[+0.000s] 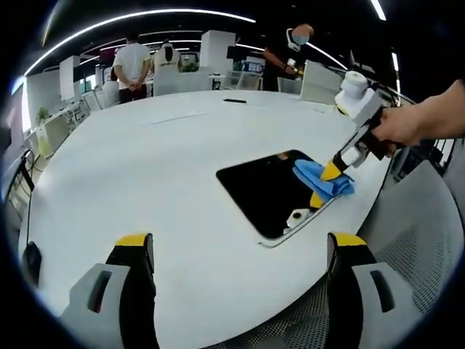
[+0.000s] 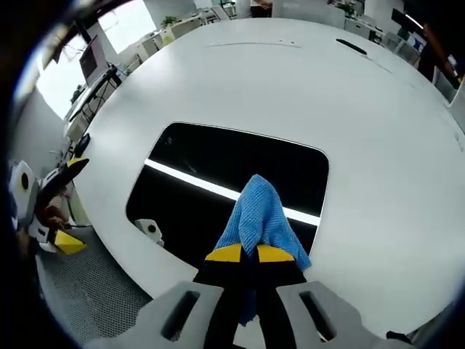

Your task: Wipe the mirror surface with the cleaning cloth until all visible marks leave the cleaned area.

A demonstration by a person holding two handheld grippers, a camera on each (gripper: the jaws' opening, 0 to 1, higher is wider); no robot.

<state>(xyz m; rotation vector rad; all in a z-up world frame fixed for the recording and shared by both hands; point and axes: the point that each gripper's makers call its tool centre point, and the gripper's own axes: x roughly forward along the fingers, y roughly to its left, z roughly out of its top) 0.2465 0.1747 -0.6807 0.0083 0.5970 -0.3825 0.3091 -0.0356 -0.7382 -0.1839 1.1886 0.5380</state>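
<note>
White round table (image 1: 131, 167) carries the mirror (image 2: 218, 182) near its edge. Right gripper (image 2: 248, 254), jaws closed on the blue cleaning cloth (image 2: 258, 218), presses the cloth against the mirror's near edge. Left gripper (image 1: 240, 251) hovers above the table edge, jaws spread wide, holding nothing. Beyond the table, people (image 1: 133, 65) stand among desks.

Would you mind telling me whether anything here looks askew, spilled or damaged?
Nothing stands out. The mirror lies flat on the white table, intact, and the right gripper presses the blue cleaning cloth onto it. The left gripper hangs open above the table.
</note>
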